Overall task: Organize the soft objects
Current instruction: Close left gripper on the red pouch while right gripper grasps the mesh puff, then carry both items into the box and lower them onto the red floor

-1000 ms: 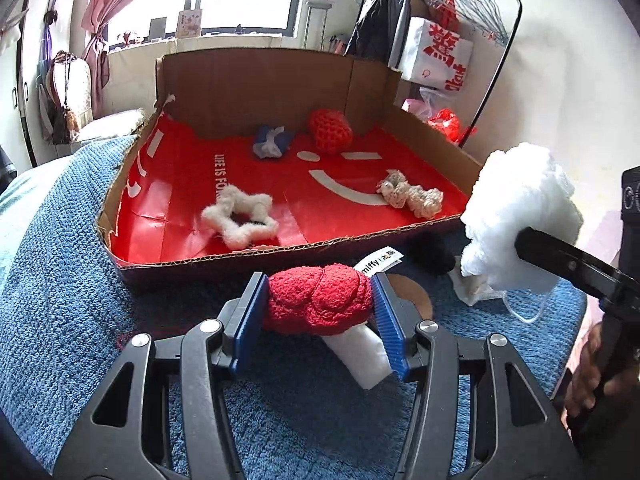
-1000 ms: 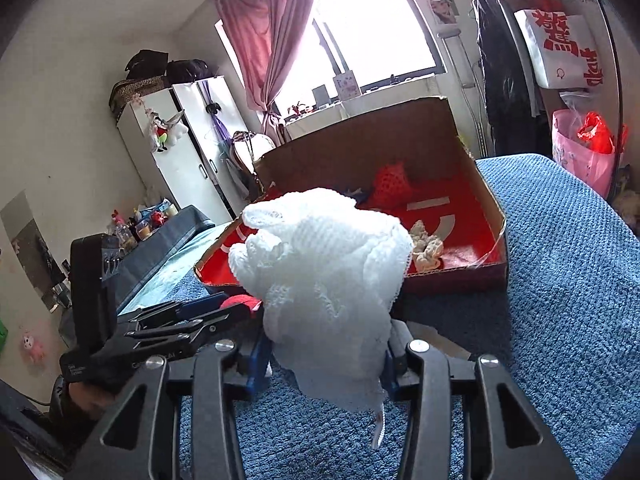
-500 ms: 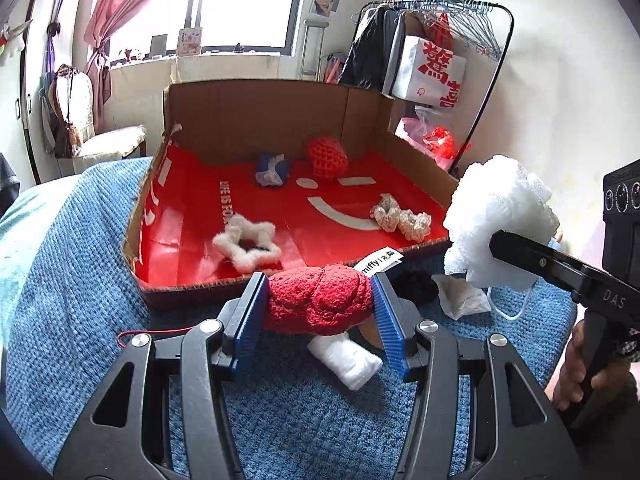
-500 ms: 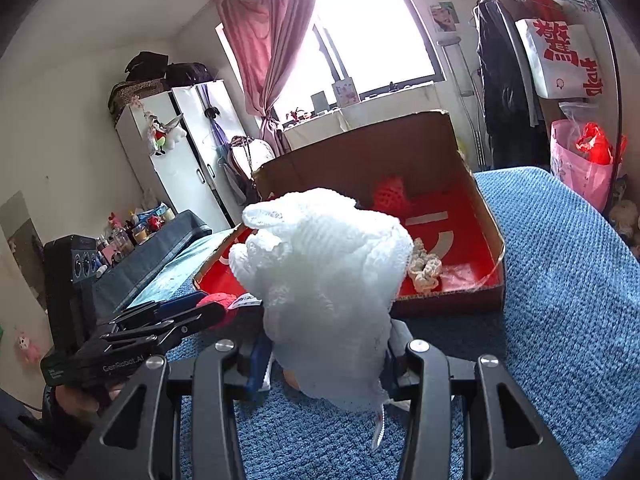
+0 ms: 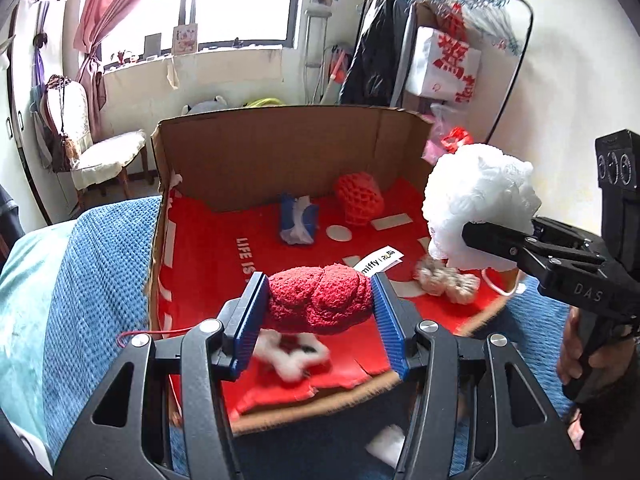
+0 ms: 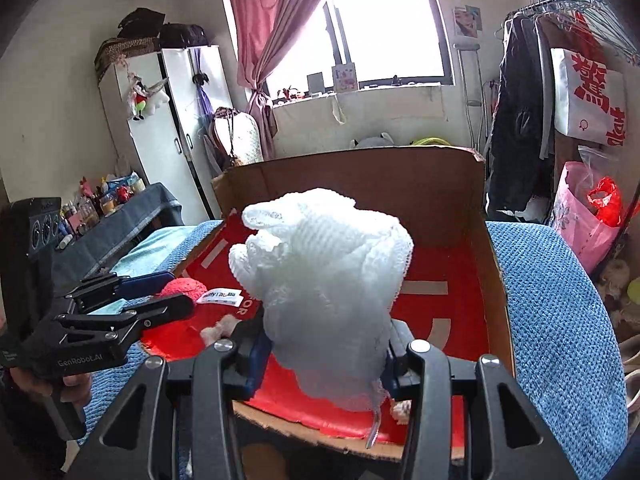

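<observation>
My left gripper (image 5: pixel 318 314) is shut on a red fuzzy plush (image 5: pixel 318 304) with a white tag, held above the front of the red-lined cardboard box (image 5: pixel 280 152). My right gripper (image 6: pixel 326 354) is shut on a white mesh bath pouf (image 6: pixel 324 272), also over the box's front edge. In the left wrist view the pouf (image 5: pixel 480 208) and the right gripper (image 5: pixel 500 240) hang at the right. In the right wrist view the left gripper (image 6: pixel 156 292) and red plush (image 6: pixel 182 290) show at the left.
Inside the box lie a white star-shaped ring (image 5: pixel 292 354), a beige knitted piece (image 5: pixel 448 280), a red knitted ball (image 5: pixel 358 198) and a blue-white item (image 5: pixel 298 222). The box rests on a blue blanket (image 5: pixel 100 280). A white roll (image 5: pixel 384 446) lies in front. A clothes rack (image 5: pixel 440 40) stands behind.
Both grippers have moved forward and up from the blanket to over the box's front edge, each still holding its object. The white roll and other items on the blanket fell behind.
</observation>
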`<act>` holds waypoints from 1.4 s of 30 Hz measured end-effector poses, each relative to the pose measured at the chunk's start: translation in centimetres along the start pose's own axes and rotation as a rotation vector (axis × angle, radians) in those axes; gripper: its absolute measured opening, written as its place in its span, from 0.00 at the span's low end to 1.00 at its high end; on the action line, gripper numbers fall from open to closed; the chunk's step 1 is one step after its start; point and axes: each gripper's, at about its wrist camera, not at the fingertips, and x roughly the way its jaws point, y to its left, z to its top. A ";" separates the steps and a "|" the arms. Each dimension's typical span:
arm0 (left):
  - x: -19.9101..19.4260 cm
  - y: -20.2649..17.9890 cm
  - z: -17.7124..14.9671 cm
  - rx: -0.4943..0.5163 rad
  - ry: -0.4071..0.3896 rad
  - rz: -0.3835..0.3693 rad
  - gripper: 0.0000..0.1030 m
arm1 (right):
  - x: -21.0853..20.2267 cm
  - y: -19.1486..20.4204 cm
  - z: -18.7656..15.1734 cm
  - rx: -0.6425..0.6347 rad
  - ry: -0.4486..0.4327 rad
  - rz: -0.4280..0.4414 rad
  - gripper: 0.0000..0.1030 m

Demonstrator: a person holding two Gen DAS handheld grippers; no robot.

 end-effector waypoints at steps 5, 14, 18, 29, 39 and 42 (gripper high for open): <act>4.1 1.1 1.6 0.015 0.081 0.034 0.49 | 4.7 -2.0 1.4 0.038 0.125 0.016 0.46; 8.7 1.9 2.9 0.036 0.193 0.041 0.49 | 9.0 -3.1 2.3 0.081 0.282 0.060 0.46; 10.1 2.2 3.0 0.054 0.212 0.085 0.49 | 9.8 -2.6 2.5 0.080 0.316 0.064 0.46; 11.9 2.4 3.2 0.060 0.253 0.102 0.50 | 12.4 -2.4 2.9 0.069 0.387 0.063 0.48; 12.4 0.8 3.1 0.123 0.258 0.128 0.52 | 13.2 -2.3 2.7 0.073 0.400 0.054 0.50; 12.4 0.2 2.9 0.132 0.260 0.131 0.52 | 13.2 -2.3 2.6 0.070 0.403 0.055 0.51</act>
